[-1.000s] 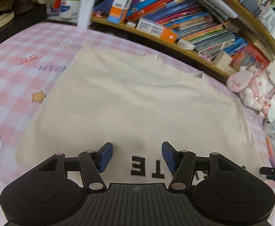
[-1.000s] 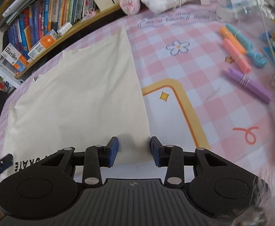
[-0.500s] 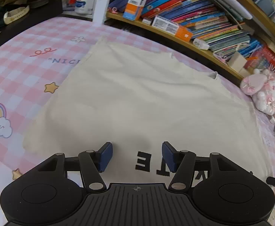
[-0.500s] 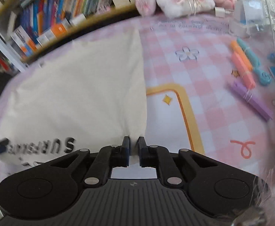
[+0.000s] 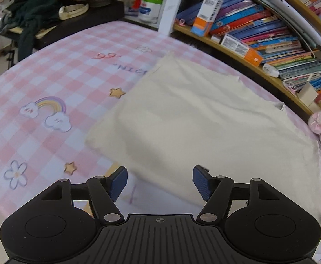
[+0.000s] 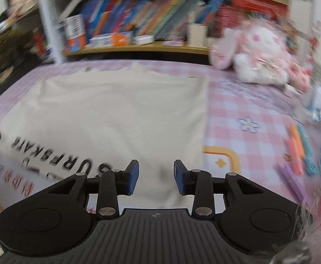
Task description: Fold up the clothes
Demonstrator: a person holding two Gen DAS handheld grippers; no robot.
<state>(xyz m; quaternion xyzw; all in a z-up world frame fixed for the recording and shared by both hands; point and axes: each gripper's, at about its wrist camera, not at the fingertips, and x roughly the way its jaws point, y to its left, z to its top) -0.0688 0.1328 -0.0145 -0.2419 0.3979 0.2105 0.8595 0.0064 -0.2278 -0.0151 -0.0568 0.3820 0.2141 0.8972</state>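
Cream cotton shirt [image 5: 204, 118] lies flat on the pink checked bench [image 5: 57, 83] below the bookshelf [image 5: 259, 37], both left tongs [image 5: 159, 183] and right tongs [image 6: 155, 177] just opening, empty, likely needing fresh grips for another fold.

A pink checked cloth [image 5: 57, 70] with a rainbow [image 5: 45, 114], stars and flowers covers the table. At the top right, a wooden shelf [image 5: 244, 62] holds many bright books [image 5: 268, 33]. A fluffy pink and white toy bunny [image 6: 257, 50] sits at the upper right. Coloured clips [image 6: 299, 149] lie at the right edge.
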